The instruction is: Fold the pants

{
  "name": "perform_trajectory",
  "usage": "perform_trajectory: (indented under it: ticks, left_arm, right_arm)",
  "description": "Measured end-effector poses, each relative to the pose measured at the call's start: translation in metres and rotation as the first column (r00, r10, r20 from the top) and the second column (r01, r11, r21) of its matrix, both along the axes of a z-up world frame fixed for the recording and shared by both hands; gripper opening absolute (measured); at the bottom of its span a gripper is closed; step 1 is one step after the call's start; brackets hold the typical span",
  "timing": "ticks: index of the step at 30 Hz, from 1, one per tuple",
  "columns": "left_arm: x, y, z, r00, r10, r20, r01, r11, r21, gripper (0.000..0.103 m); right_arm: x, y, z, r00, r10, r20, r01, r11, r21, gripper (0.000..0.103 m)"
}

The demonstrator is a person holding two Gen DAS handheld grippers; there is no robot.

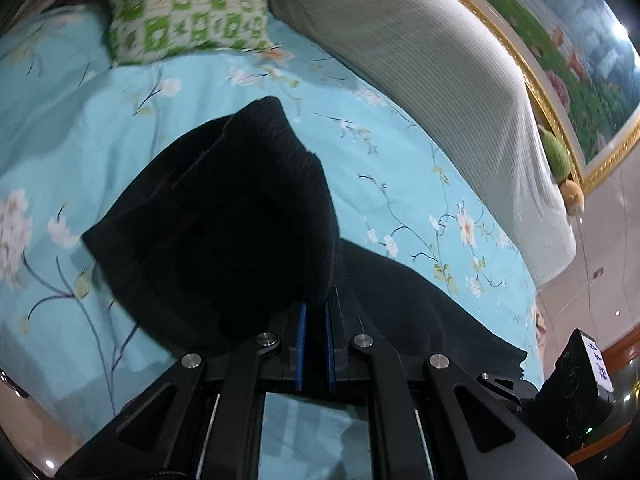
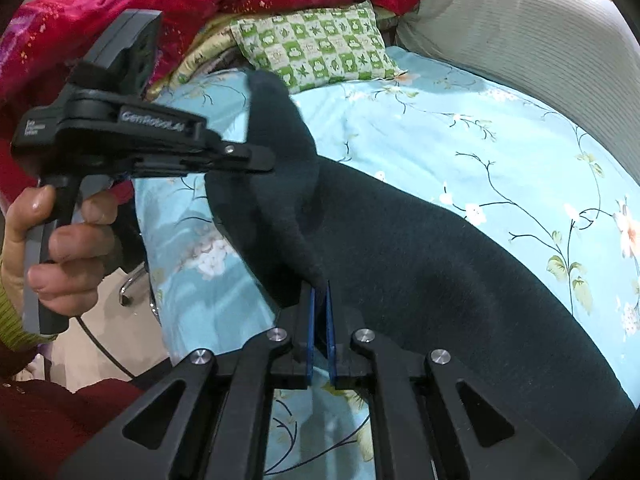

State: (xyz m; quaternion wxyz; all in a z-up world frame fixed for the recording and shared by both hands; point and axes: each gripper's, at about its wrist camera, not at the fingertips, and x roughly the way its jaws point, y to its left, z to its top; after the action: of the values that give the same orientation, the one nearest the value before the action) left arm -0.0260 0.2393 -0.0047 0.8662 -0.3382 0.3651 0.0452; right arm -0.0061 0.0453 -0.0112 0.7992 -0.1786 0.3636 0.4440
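Observation:
Dark, near-black pants (image 2: 420,240) lie across a light blue floral bed sheet (image 2: 460,120). In the right wrist view my right gripper (image 2: 320,296) is shut on the near edge of the pants, with cloth pinched between its blue pads. To its left a hand (image 2: 60,240) holds my left gripper (image 2: 264,160), which is shut on a raised fold of the pants. In the left wrist view the same left gripper (image 1: 316,308) pinches that fold of the pants (image 1: 240,220), which stands up in a hump and hides the cloth behind it.
A green checked pillow (image 1: 188,4) lies at the far end of the sheet, with a long white ribbed cushion (image 1: 440,100) and a gold-framed headboard (image 1: 560,92) to its right. A red quilt (image 2: 160,0) is heaped at the back. The bed edge and floor (image 2: 112,304) lie left.

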Motion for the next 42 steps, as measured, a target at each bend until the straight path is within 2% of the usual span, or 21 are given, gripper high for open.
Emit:
perform_trajectory:
  ticks: [9, 11, 16, 18, 20, 23, 24, 26, 27, 28, 33, 38, 42]
  left_arm:
    - [-0.019, 0.018, -0.031, 0.999, 0.026, -0.019, -0.027, 0.998, -0.052, 0.006]
    - [-0.022, 0.02, -0.034, 0.999, 0.031, -0.02, -0.032, 0.998, -0.053, 0.006]
    - [-0.024, 0.021, -0.034, 0.999, 0.04, -0.021, -0.04, 0.999, 0.003, 0.008]
    - [-0.025, 0.022, -0.034, 0.999, 0.044, -0.027, -0.044, 0.999, 0.0, 0.012]
    - [-0.028, 0.023, -0.034, 0.998, 0.046, -0.035, -0.046, 0.999, -0.005, 0.014]
    - [-0.035, 0.025, -0.032, 0.997, 0.054, -0.047, -0.054, 0.999, 0.001, 0.019]
    - [-0.036, 0.026, -0.031, 0.997, 0.058, -0.052, -0.058, 0.998, -0.002, 0.024]
    - [-0.041, 0.029, -0.03, 0.995, 0.068, -0.066, -0.069, 0.997, -0.016, 0.041]
    - [-0.044, 0.031, -0.03, 0.994, 0.077, -0.071, -0.079, 0.997, -0.021, 0.058]
    - [-0.046, 0.035, -0.03, 0.992, 0.098, -0.084, -0.1, 0.995, -0.022, 0.07]
    - [-0.047, 0.055, -0.034, 0.982, 0.14, -0.123, -0.15, 0.986, -0.07, 0.071]
    - [-0.038, 0.064, -0.038, 0.978, 0.146, -0.147, -0.156, 0.986, -0.057, 0.071]
    - [-0.033, 0.069, -0.041, 0.979, 0.145, -0.144, -0.153, 0.987, -0.044, 0.071]
  right_arm:
    - [-0.004, 0.016, -0.008, 1.0, 0.019, -0.02, -0.02, 0.999, -0.047, 0.006]
    - [-0.003, 0.018, -0.01, 0.999, 0.02, -0.028, -0.022, 0.999, -0.05, 0.009]
    - [0.001, 0.021, -0.015, 0.998, 0.017, -0.062, -0.02, 0.999, -0.042, 0.012]
    - [0.003, 0.02, -0.015, 0.996, 0.019, -0.086, -0.022, 0.999, -0.029, 0.021]
    - [0.003, 0.017, -0.014, 0.993, 0.026, -0.118, -0.026, 1.0, -0.001, 0.036]
    - [0.001, 0.014, -0.008, 0.993, 0.027, -0.118, -0.025, 0.999, 0.02, 0.04]
    - [0.001, 0.012, -0.005, 0.993, 0.026, -0.114, -0.023, 0.999, 0.026, 0.04]
    - [0.004, 0.009, 0.0, 0.993, 0.023, -0.114, -0.019, 0.999, 0.038, 0.041]
    - [0.006, 0.007, 0.003, 0.993, 0.017, -0.115, -0.012, 0.999, 0.046, 0.042]
    - [0.01, 0.004, 0.007, 0.993, 0.008, -0.119, -0.001, 0.998, 0.058, 0.042]
    - [0.043, -0.013, 0.026, 0.987, -0.071, -0.143, 0.085, 0.992, 0.098, 0.043]
    - [0.093, -0.019, 0.04, 0.971, -0.133, -0.198, 0.161, 0.978, 0.132, 0.043]
    - [0.128, 0.001, 0.033, 0.966, -0.134, -0.22, 0.151, 0.987, 0.06, 0.043]
